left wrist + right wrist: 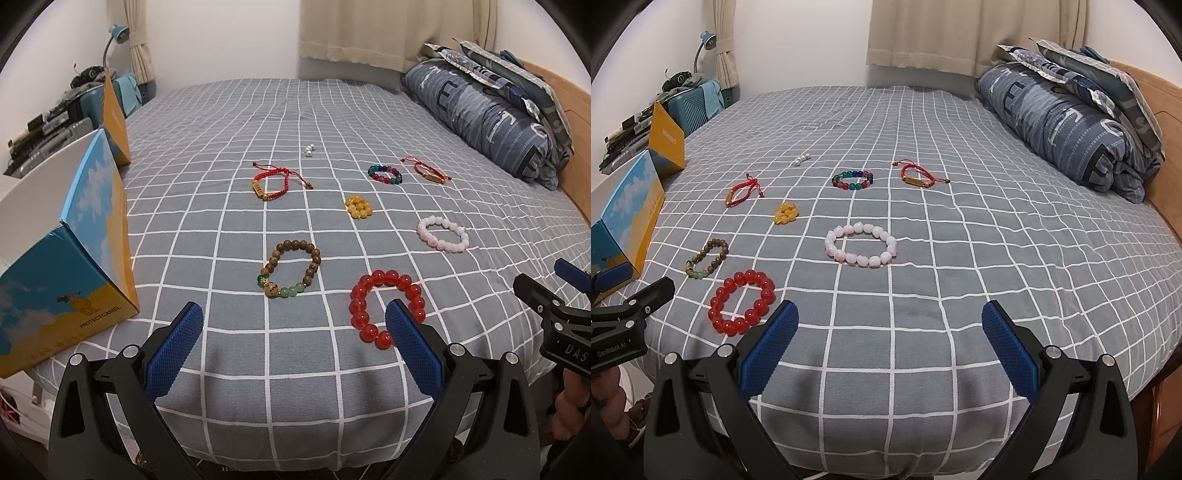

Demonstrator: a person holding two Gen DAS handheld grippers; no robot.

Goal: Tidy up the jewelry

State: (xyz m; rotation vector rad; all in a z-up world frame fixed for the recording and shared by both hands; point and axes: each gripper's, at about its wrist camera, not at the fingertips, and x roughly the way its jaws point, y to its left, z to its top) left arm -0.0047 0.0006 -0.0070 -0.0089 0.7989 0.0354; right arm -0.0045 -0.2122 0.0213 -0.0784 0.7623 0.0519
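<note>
Left gripper [294, 326] with blue textured pads, jaws spread wide and grasping nothing, low over the grey bed sheet with white grid lines [258, 122]; right gripper [890, 325] likewise released and holding nothing. Just ahead of the left gripper's right finger, a chunky red glass-bead bracelet [386, 306]. Nearby, a brown wooden-bead bracelet with green stones [291, 267]. Farther out, a pale pink bead bracelet [860, 244], a bunched yellow bead bracelet [785, 213], a multicoloured glass-bead bracelet [852, 180], two red cord bracelets [275, 182] [919, 177], small pearl beads [801, 159]. At the left edge, an open blue-and-yellow cardboard box [70, 266]. Folded navy duvet [1071, 122] at the right.
</note>
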